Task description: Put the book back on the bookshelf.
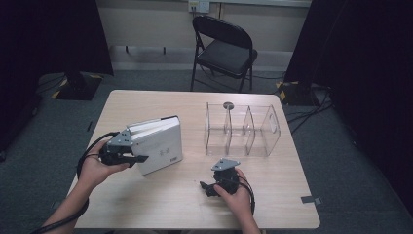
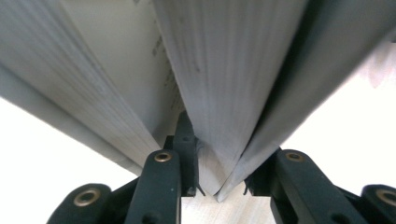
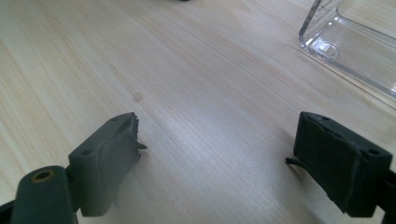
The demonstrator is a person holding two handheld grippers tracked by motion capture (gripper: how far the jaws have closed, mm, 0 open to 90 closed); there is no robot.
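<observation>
A thick white book (image 1: pixel 158 144) lies on the left half of the wooden table (image 1: pixel 160 204), its cover and pages fanned apart on the near side. My left gripper (image 1: pixel 138 152) comes at it from the left and is shut on a wedge of the book's pages (image 2: pixel 224 70). In the left gripper view, the black jaws (image 2: pixel 219 179) pinch that wedge from both sides. My right gripper (image 1: pixel 205 189) rests low on the table near the front edge. Its jaws stand wide open (image 3: pixel 217 135) with only bare wood between them.
A clear plastic organizer (image 1: pixel 243 129) with several upright dividers stands on the right half of the table, and its corner (image 3: pixel 355 42) is just ahead of the right gripper. A black folding chair (image 1: pixel 224 46) stands beyond the far edge.
</observation>
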